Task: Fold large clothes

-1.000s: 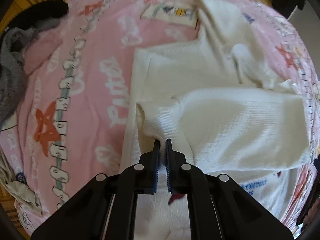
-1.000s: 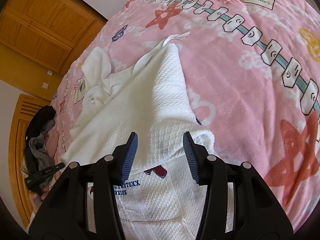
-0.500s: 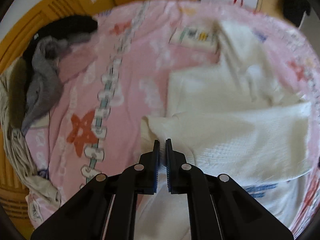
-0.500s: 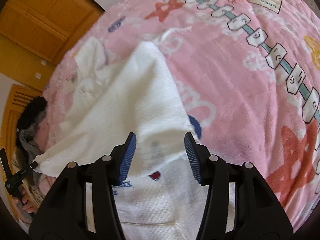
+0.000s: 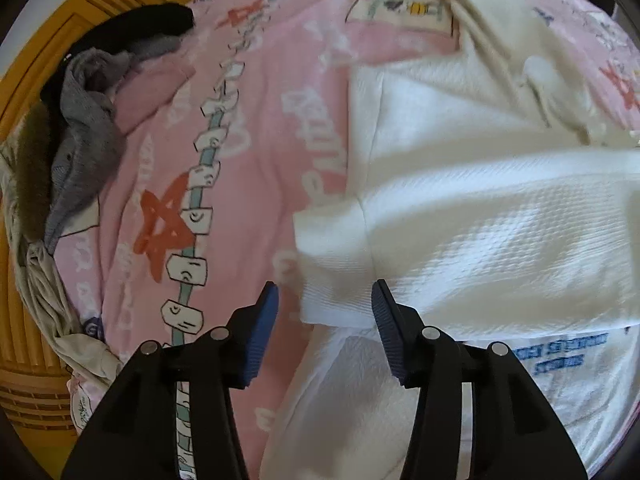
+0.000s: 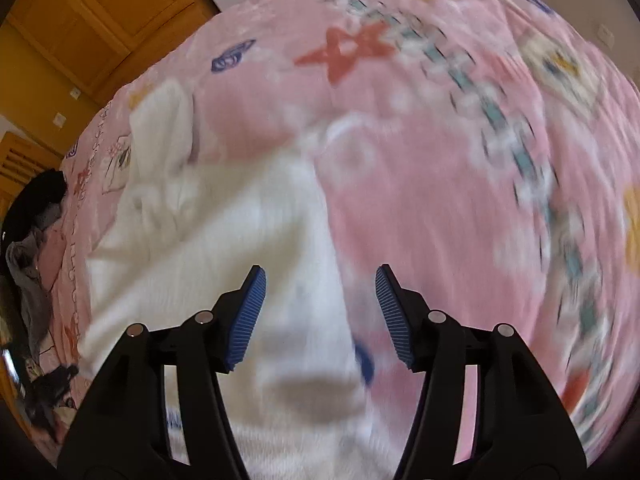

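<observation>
Cloth fills the nearest ground in both views: a white waffle-knit top [image 5: 480, 240] lies spread on a bed under a pink blanket [image 5: 248, 168] printed with red stars and a chain of small tiles. In the left wrist view the left tool [image 5: 325, 312] has just been opening; its blue pads stand apart and released, with the sleeve cuff [image 5: 332, 256] lying loose between and just past them, touched by neither pad. That sleeve is folded across the body of the top, above a patch of blue lettering [image 5: 560, 356] near the lower right. Beyond it the rest of the top runs toward the far edge, rumpled there.

In the right wrist view, which is blurred, the right tool [image 6: 320, 308] has also been widening and grasps nothing; the edge of the top [image 6: 240, 248] lies beneath its left pad, bare blanket [image 6: 440, 200] beneath its right.

Farther off, at the bed's left edge, a heap of grey, black and beige clothes [image 5: 76, 120] sits well apart from the top. Behind stand wooden cupboard doors [image 6: 80, 12].
</observation>
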`<state>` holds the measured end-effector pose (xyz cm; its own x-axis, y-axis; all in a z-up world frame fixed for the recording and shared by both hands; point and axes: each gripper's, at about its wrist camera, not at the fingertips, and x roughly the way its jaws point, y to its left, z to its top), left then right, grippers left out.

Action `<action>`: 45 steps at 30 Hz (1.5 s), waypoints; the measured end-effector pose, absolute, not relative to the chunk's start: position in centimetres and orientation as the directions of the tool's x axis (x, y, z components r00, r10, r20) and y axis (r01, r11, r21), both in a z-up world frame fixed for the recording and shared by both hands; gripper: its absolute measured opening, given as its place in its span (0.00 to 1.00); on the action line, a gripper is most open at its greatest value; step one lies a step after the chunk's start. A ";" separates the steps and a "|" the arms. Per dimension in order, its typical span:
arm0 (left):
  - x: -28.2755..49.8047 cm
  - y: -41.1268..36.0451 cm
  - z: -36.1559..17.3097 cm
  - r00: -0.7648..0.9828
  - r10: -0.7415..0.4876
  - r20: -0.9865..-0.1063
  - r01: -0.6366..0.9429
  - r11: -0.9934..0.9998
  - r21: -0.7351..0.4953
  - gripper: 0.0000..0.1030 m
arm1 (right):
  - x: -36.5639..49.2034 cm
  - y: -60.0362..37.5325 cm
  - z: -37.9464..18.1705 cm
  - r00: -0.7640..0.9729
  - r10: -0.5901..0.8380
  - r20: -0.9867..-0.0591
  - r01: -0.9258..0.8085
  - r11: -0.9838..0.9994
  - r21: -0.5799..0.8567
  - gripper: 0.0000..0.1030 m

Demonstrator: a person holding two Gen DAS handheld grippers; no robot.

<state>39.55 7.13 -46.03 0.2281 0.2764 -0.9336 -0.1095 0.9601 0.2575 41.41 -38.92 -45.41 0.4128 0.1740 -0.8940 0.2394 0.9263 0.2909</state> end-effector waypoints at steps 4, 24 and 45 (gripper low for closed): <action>39.9 4.8 -42.8 0.306 0.229 -0.924 -0.091 0.973 0.211 0.50 | 49.0 -38.8 -46.4 0.318 0.151 -0.936 0.184 0.959 0.217 0.55; 42.9 -1.7 -55.7 0.161 0.325 -0.932 -0.022 0.945 0.326 0.37 | 55.0 -35.9 -54.3 -0.013 0.168 -0.986 0.220 0.962 0.161 0.08; 41.6 2.9 -53.9 0.147 0.339 -0.929 -0.051 0.941 0.335 0.26 | 45.8 -42.9 -49.6 0.293 0.309 -0.905 0.223 0.898 0.379 0.53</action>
